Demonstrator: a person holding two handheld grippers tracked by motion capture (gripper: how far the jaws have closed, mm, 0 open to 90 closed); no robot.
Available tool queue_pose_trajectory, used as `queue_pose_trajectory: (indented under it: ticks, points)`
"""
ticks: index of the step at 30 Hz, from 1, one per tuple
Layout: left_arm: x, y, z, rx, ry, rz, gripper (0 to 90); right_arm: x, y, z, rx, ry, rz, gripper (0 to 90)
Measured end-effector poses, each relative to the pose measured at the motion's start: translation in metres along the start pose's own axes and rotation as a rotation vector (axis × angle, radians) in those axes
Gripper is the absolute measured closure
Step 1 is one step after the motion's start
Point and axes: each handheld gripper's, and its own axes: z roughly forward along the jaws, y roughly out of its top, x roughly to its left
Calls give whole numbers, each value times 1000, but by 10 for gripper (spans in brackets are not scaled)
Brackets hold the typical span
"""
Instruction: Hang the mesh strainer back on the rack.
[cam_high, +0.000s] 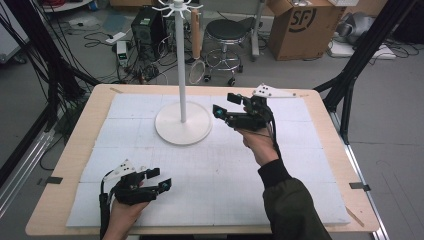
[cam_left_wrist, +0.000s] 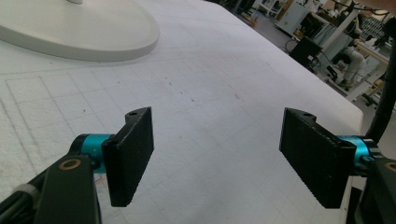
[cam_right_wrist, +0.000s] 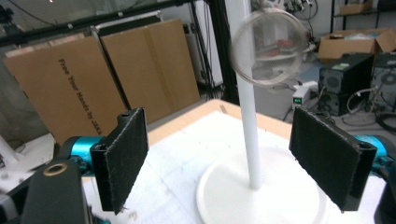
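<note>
- Stand (cam_high: 182, 122): white, round flat base with a tall upright pole, on the far middle of the white mat (cam_high: 215, 170); hook arms at the top.
- Ring (cam_right_wrist: 268, 46): clear hoop hanging high beside the pole, blurred in the right gripper view; in the high view it shows just right of the pole. Which hook carries it cannot be told.
- Right gripper (cam_high: 226, 103): held just right of the stand, facing the pole; jaws wide apart, nothing between them.
- Left gripper (cam_high: 159, 178): near left of the mat, well apart from the stand; jaws wide apart, empty, over bare mat.
- Step in hand, as judged: drawing the right gripper clear of the hung ring.
- Handling advice: keep the jaws spread, back off level and straight from the pole, avoid brushing the hoop or knocking the pole, since a light ring may swing off.
</note>
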Motion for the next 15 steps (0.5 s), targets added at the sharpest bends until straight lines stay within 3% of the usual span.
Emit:
queue_pose_trajectory:
  ticks: [4, 7, 15]
  points:
    - [-1, 0, 1, 2, -1, 8, 268, -1, -14, -12, 18, -13, 8, 195]
    - [-2, 0, 1, 1, -3, 7, 268, -2, -22, -18, 40, 12, 28, 184]
    - [-2, 0, 2, -3, 1, 7, 265, -4, -39, -35, 62, 6, 18, 178]
